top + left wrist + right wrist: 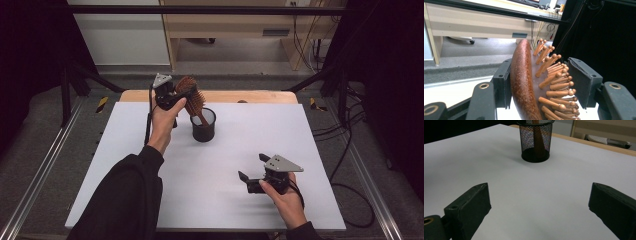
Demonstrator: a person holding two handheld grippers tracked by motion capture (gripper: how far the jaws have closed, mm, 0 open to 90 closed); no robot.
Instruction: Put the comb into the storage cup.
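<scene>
A wooden hairbrush point(192, 97) stands tilted with its handle down in a black mesh cup point(203, 127) at the back middle of the white board. My left gripper point(185, 95) is raised above the cup and closed around the brush head. In the left gripper view the brush's brown back point(521, 75) lies against one pad, and the bristle tips reach the other pad. My right gripper point(252, 166) rests low at the front right, jaws wide apart with nothing between them. Seen from the right gripper point(539, 200), the cup point(535, 142) stands farther off with the handle point(538, 140) inside.
The white board point(225, 210) covers a wooden table whose edge point(250, 96) shows at the back. Metal rails point(40, 175) run along both sides, and cables point(345, 150) lie on the floor at the right.
</scene>
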